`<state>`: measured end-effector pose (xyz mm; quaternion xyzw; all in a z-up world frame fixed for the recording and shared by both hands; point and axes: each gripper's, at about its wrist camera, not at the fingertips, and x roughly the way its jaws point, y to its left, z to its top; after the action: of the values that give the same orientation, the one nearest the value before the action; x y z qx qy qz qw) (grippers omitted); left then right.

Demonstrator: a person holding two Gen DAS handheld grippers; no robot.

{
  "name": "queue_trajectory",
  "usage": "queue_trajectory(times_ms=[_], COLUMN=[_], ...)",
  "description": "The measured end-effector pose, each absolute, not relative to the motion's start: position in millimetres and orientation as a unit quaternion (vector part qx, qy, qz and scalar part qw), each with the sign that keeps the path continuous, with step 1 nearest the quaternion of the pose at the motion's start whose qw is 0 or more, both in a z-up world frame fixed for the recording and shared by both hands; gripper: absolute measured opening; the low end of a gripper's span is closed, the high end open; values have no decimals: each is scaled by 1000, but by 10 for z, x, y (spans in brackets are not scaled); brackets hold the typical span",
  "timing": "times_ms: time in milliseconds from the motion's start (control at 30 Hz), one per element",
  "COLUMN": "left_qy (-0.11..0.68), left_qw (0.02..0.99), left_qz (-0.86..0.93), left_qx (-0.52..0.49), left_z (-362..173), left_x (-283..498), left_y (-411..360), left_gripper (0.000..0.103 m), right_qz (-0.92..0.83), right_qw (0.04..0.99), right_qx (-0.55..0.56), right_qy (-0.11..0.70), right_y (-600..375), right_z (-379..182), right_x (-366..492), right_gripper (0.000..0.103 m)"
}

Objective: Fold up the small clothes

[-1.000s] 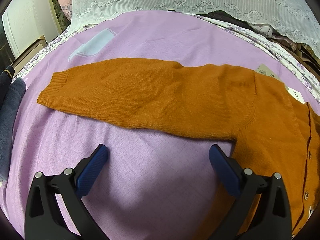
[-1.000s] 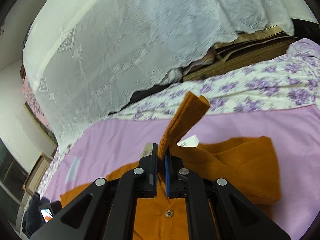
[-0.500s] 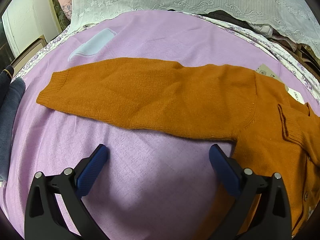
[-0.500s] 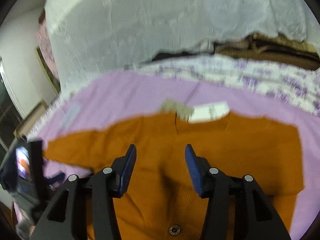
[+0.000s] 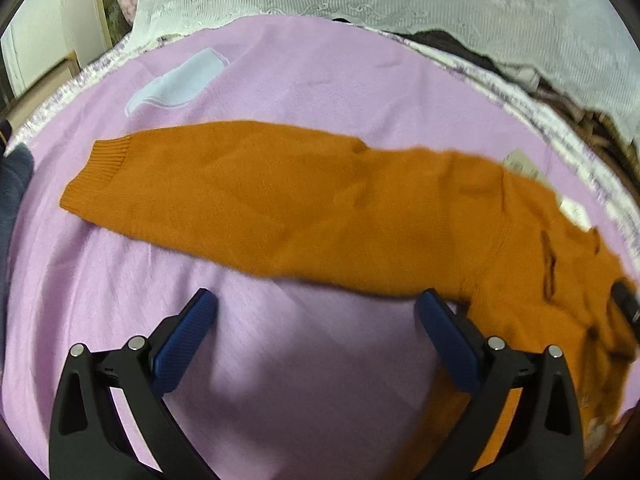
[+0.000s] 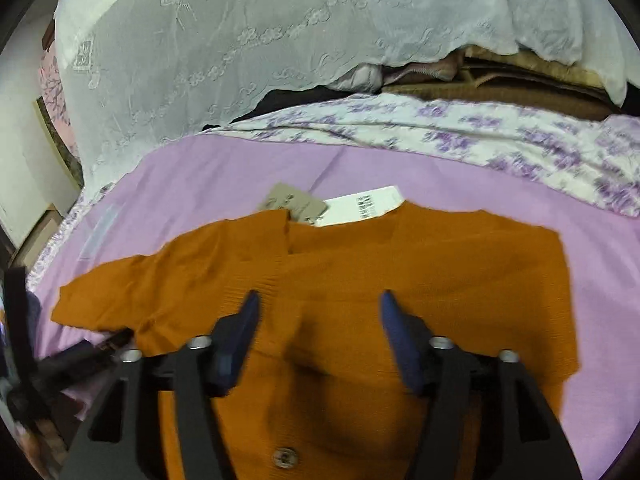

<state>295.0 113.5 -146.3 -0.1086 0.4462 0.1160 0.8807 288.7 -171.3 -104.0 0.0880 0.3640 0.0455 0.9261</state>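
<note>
An orange knit cardigan point(image 5: 320, 208) lies flat on the lilac bed cover point(image 5: 280, 380). One sleeve stretches left, its ribbed cuff point(image 5: 100, 168) at the far end. My left gripper point(image 5: 316, 308) stands open just before that sleeve, nothing between its fingers. In the right wrist view the cardigan's body point(image 6: 420, 272) has the other sleeve folded across it, with paper tags point(image 6: 340, 206) at the neck and a button point(image 6: 285, 457) low down. My right gripper point(image 6: 318, 304) hovers over the chest with its jaws opening and nothing pinched between them.
A white lace cloth point(image 6: 240, 40) drapes a pile at the back. A floral sheet point(image 6: 480, 136) borders the lilac cover. A pale plastic bag point(image 5: 176, 80) lies behind the sleeve. Dark blue fabric point(image 5: 12, 184) sits at the left edge. The left gripper's body point(image 6: 60, 364) shows bottom left.
My right gripper let go of the folded sleeve cuff, which now lies across the cardigan's chest, and its jaws have spread while it dropped lower. The left gripper stayed open, nearly still.
</note>
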Motion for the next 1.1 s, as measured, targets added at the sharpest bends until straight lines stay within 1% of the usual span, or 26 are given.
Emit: queue_trajectory(times_ms=[33, 67, 100, 167, 200, 267, 333, 367, 400, 433, 467, 500, 533, 567, 633, 667, 733, 800, 933, 1000, 1100], left_qy=[443, 440, 437, 427, 423, 404, 388, 381, 375, 367, 361, 356, 350, 348, 346, 346, 342, 338, 341, 340, 338], left_qw=[879, 877, 874, 860, 856, 844, 840, 839, 840, 841, 841, 842, 842, 842, 835, 831, 824, 824, 837, 846, 859], left_qz=[120, 125, 130, 113, 103, 78, 63, 59, 56, 56, 58, 62, 72, 80, 96, 100, 107, 106, 108, 107, 107], left_qx=[-127, -145, -168, -254, -280, -342, -374, -383, -389, -395, -398, -402, -404, -406, -417, -424, -439, -442, -415, -396, -369], left_z=[-1434, -1419, -1410, -1436, -1453, -1482, -1491, -1496, -1502, -1512, -1517, -1521, -1526, -1532, -1581, -1608, -1641, -1639, -1588, -1534, -1456], left_x=[2954, 2957, 2962, 2955, 2949, 2914, 2882, 2873, 2873, 2870, 2879, 2877, 2877, 2885, 2876, 2865, 2847, 2824, 2847, 2851, 2820], left_y=[1267, 1388, 1527, 1918, 2014, 2248, 2376, 2416, 2456, 2492, 2504, 2525, 2553, 2574, 2656, 2689, 2746, 2764, 2690, 2625, 2529], left_gripper=[99, 99, 99, 99, 99, 99, 99, 99, 99, 98, 97, 93, 81, 74, 47, 42, 25, 23, 14, 12, 11], right_qz=[46, 54, 59, 59, 62, 72, 80, 80, 76, 70, 64, 62, 57, 53, 39, 33, 20, 11, 5, 0, -7], right_qw=[916, 902, 903, 914, 918, 927, 935, 938, 942, 944, 945, 945, 945, 944, 944, 943, 941, 938, 932, 925, 915], right_qx=[81, 82, 83, 105, 115, 127, 123, 118, 112, 109, 111, 116, 121, 123, 128, 134, 149, 170, 204, 227, 266], right_qy=[390, 421, 417, 388, 374, 344, 323, 315, 307, 303, 301, 301, 300, 300, 302, 303, 302, 301, 301, 306, 303], right_y=[-1732, -1746, -1771, -1816, -1851, -1907, -1981, -2011, -2072, -2133, -2202, -2263, -2342, -2387, -2520, -2598, -2729, -2849, -2983, -3068, -3212], right_z=[-1144, -1312, -1363, -1262, -1218, -1123, -1054, -1030, -1005, -994, -984, -995, -1010, -1013, -1047, -1065, -1094, -1129, -1226, -1286, -1319], right_x=[2929, 3000, 2990, 2880, 2820, 2659, 2488, 2426, 2359, 2283, 2218, 2191, 2128, 2130, 2049, 2017, 1985, 1967, 1995, 2033, 2022], right_gripper=[85, 85, 85, 85, 85, 80, 63, 58, 49, 43, 43, 42, 42, 42, 43, 43, 43, 43, 43, 43, 43])
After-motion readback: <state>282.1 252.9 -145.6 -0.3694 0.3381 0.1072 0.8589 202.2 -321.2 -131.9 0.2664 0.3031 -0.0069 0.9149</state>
